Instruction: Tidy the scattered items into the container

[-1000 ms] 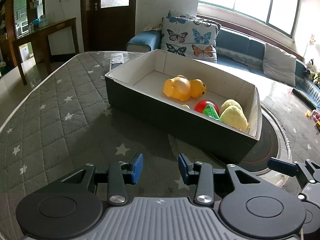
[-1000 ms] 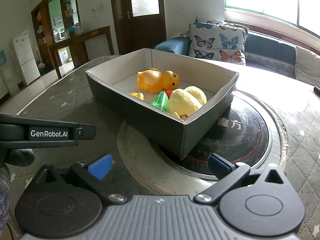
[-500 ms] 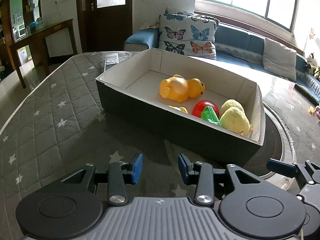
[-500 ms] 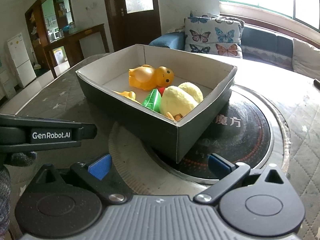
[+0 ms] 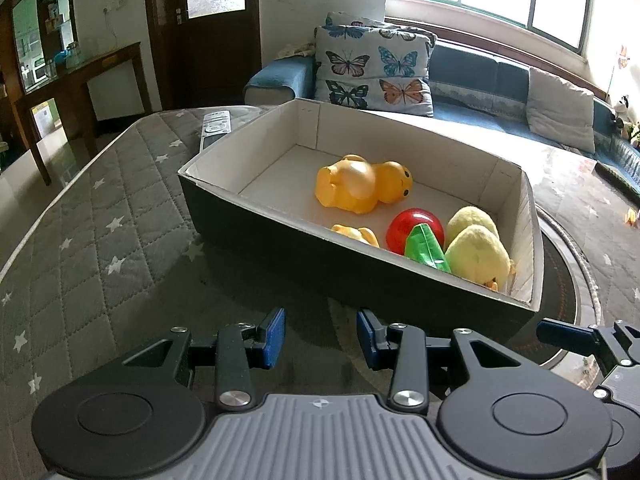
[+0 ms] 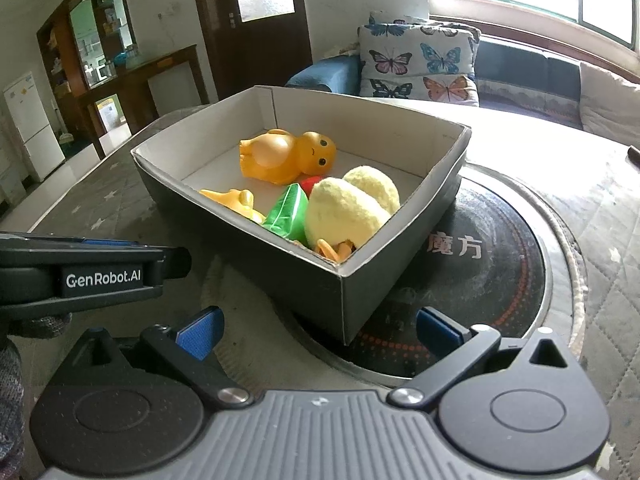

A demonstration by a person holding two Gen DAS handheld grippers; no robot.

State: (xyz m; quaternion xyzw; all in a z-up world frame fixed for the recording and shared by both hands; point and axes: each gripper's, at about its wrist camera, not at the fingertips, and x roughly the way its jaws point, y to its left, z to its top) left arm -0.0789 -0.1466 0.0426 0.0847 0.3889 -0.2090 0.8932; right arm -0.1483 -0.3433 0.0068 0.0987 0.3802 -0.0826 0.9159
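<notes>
Quilted table (image 5: 100,240) bears one box (image 5: 360,276) holding five toys.

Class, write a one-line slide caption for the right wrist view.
Open right gripper faces the box holding an orange duck, plush chick and green toy.

A shallow rectangular cardboard box (image 5: 280,240), dark grey outside and white inside, sits open-topped just ahead of both grippers. Inside it, farthest from the grippers, an orange rubber duck (image 5: 360,186) lies on its side. Nearer lie a glossy red ball (image 5: 404,226), a green plastic wedge (image 5: 424,246) and a small orange plastic toy (image 6: 236,202). A fuzzy pale-yellow plush chick (image 6: 344,210) fills the near right corner.
</notes>
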